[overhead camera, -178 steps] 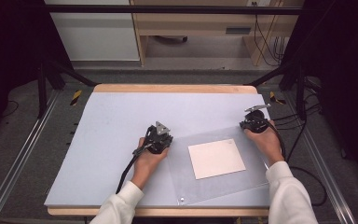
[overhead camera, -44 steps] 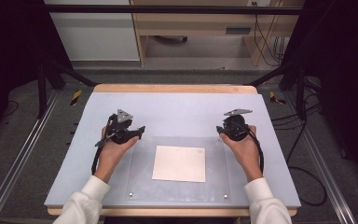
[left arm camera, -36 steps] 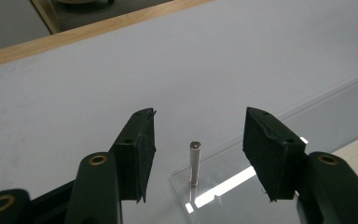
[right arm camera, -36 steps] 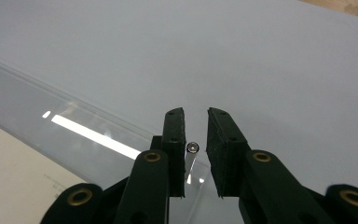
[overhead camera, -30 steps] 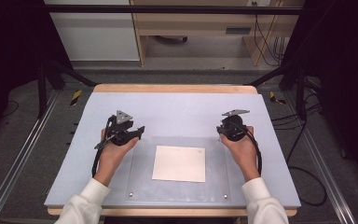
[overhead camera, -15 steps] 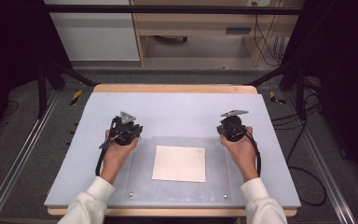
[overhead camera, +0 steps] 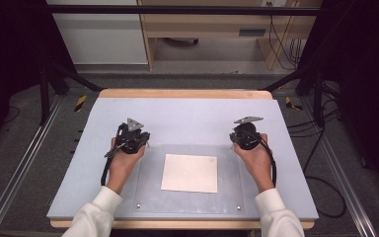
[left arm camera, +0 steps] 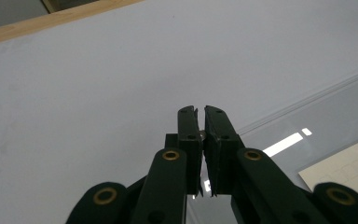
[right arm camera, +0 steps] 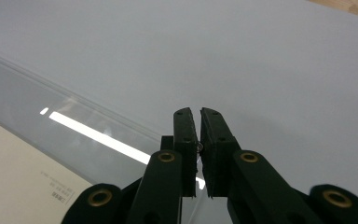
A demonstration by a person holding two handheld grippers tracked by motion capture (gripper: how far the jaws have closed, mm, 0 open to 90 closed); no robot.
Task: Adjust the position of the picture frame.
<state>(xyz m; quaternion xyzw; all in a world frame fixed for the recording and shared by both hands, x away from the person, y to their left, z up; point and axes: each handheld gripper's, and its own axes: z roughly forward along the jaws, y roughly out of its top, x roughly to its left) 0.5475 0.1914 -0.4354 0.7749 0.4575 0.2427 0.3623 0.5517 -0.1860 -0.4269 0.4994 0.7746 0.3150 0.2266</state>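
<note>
Grippers sit at the 2 far corners of a clear acrylic sheet (overhead camera: 227,197) that lies flat on the pale blue table mat (overhead camera: 187,118). At the sheet's far left corner, the left gripper (overhead camera: 139,143) is held in the person's left hand (overhead camera: 123,160); in the left gripper view its jaws stand nearly together, with only a thin slit between the pads, and the sheet's edge runs just beside them, so whether they pinch that edge cannot be told. The right gripper (overhead camera: 239,141), in the right hand (overhead camera: 252,157), is at the far right corner; in the right gripper view its jaws are likewise pressed almost shut over the sheet's rim, with ceiling light glinting on the plastic. A cream sheet of paper (overhead camera: 190,173) lies under the middle of the acrylic, well apart from both grippers. 2 small studs (overhead camera: 138,206) show near the acrylic's near edge. White sleeves (overhead camera: 96,217) enter from the bottom.
</note>
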